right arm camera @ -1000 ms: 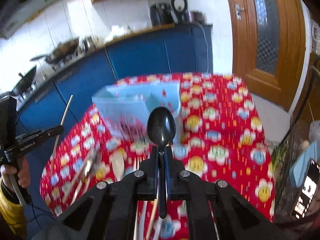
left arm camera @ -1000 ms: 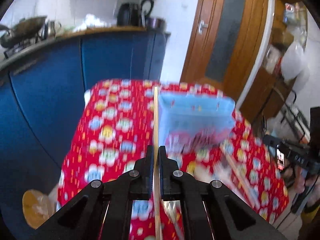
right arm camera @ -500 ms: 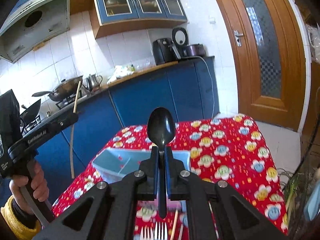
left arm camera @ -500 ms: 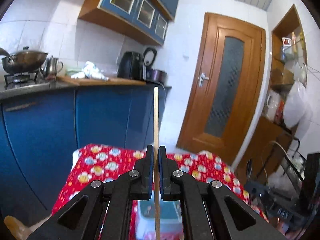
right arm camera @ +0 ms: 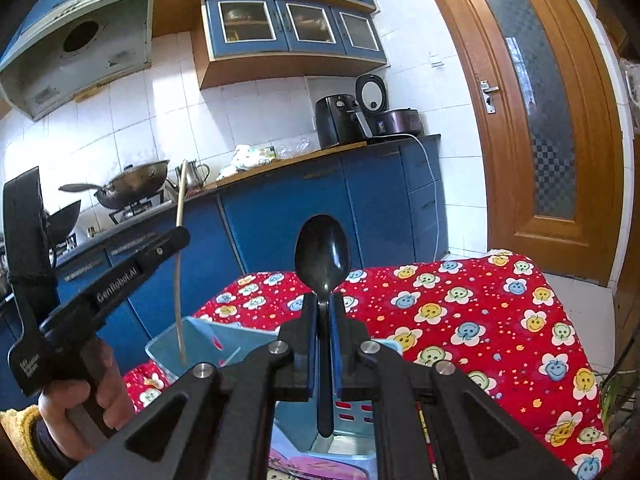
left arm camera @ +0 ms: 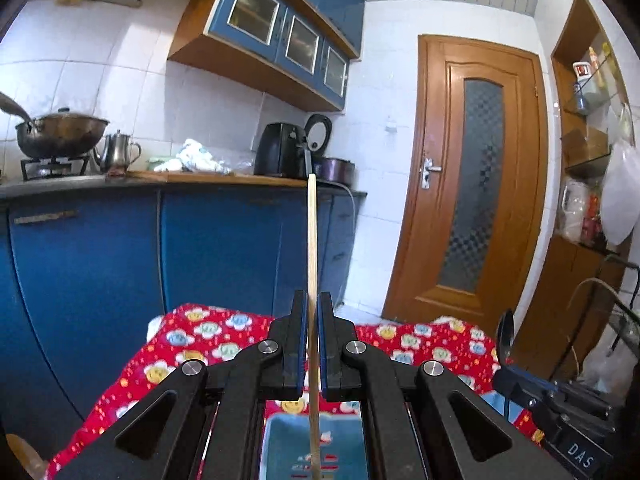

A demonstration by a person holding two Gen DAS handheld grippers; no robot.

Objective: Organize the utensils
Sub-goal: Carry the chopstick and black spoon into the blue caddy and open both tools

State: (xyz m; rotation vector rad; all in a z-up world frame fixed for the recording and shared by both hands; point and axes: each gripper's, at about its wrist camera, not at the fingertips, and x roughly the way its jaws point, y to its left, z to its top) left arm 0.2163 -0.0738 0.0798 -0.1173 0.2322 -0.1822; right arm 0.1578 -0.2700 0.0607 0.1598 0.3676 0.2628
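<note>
Left gripper point(left arm camera: 312, 344): matte black jaws with blue pads closed tight on a thin, straight, pale wooden chopstick point(left arm camera: 312, 248). The stick stands near upright; its lower end hangs over the open top of the light blue plastic rectangular container point(left arm camera: 280, 440), which sits on the table covered by a red cloth printed with smiling flowers point(left arm camera: 192, 344).

Right gripper point(right arm camera: 324, 344): jaws clamped on the slim handle of a glossy black plastic spoon point(right arm camera: 322, 256), its oval bowl upright above the pads and the handle tip hanging over the same container's near part.

In the right wrist view, a hand point(right arm camera: 76, 396) with a yellow knitted cuff holds the left gripper's handle at the left.
</note>
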